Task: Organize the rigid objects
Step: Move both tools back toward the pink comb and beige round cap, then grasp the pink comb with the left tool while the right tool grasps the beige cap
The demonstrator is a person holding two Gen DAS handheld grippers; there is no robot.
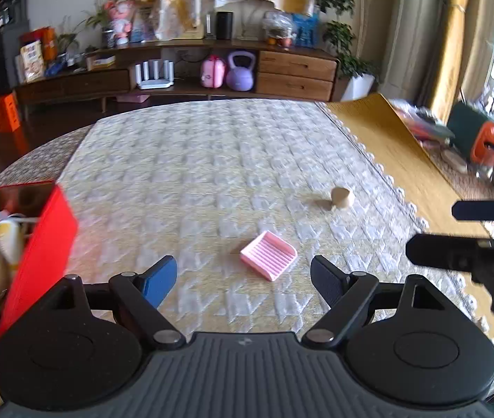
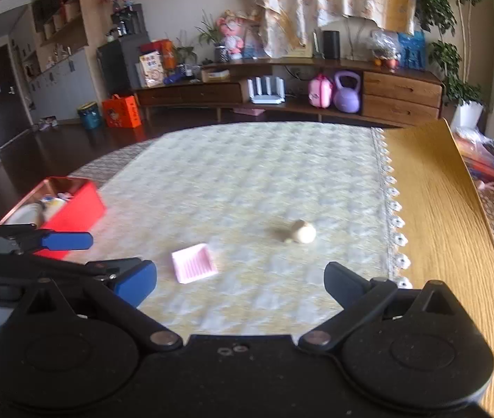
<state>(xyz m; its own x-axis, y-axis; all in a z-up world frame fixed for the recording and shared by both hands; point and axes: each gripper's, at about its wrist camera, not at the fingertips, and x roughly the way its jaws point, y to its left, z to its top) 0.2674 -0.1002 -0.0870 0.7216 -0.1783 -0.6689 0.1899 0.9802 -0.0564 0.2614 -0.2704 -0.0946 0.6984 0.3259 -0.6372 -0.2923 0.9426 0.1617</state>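
both grippers, left gripper (image 1: 243, 278) and right gripper (image 2: 240, 287), stand wide open and empty, nearing the pink ridged tray (image 1: 268, 255) and beige knob (image 2: 303, 231) on the quilted cloth, red box (image 1: 43, 244) at left. next: close on one.

A wooden table (image 2: 435, 209) carries a pale quilted cloth (image 1: 212, 160) with a lace edge. On the cloth lie a pink ridged tray (image 1: 268, 255), a small beige round piece (image 1: 342, 197) near it, and a red box (image 1: 43, 240) holding containers at the left edge.
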